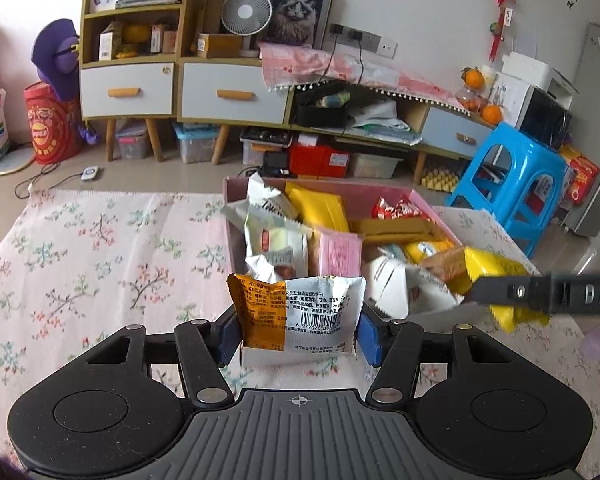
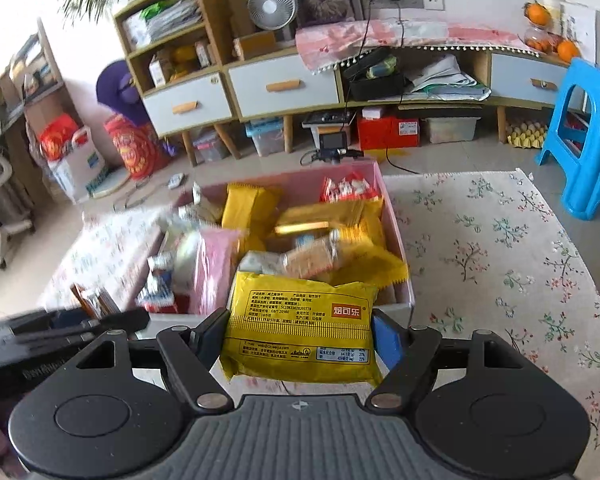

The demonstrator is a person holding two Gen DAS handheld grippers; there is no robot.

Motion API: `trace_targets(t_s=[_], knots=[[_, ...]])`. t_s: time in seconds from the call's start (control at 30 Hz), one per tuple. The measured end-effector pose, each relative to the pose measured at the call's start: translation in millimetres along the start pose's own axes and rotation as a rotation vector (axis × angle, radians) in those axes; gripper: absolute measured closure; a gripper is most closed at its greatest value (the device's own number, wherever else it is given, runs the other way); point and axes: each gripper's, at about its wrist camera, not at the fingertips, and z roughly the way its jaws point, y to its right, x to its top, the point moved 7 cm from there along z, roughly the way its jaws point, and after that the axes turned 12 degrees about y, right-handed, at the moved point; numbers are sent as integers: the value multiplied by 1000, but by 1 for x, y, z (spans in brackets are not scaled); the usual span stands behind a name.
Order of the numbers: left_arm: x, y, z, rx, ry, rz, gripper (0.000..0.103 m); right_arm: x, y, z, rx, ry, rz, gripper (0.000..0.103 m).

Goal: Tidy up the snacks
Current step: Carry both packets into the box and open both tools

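Two tools, one packet each — left tool (image 1: 298, 330) orange-white packet (image 1: 300, 312), right tool (image 2: 300, 340) yellow packet (image 2: 300, 328).

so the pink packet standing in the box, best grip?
Take the pink packet by its top edge, coming straight down from above. It stands upright in the pink box, wedged between other snacks, so only the top is free. Both grippers hold packets already; one must first be emptied.
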Motion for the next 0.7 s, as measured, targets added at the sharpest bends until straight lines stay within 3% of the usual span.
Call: trace_targets(t_s=[0.2, 0.7], knots=[[13, 8, 16, -12, 26, 28, 46, 25, 7, 17, -11, 46, 85, 39], [23, 32, 65, -60, 33, 77, 46, 61, 10, 80, 32, 113, 135, 39]])
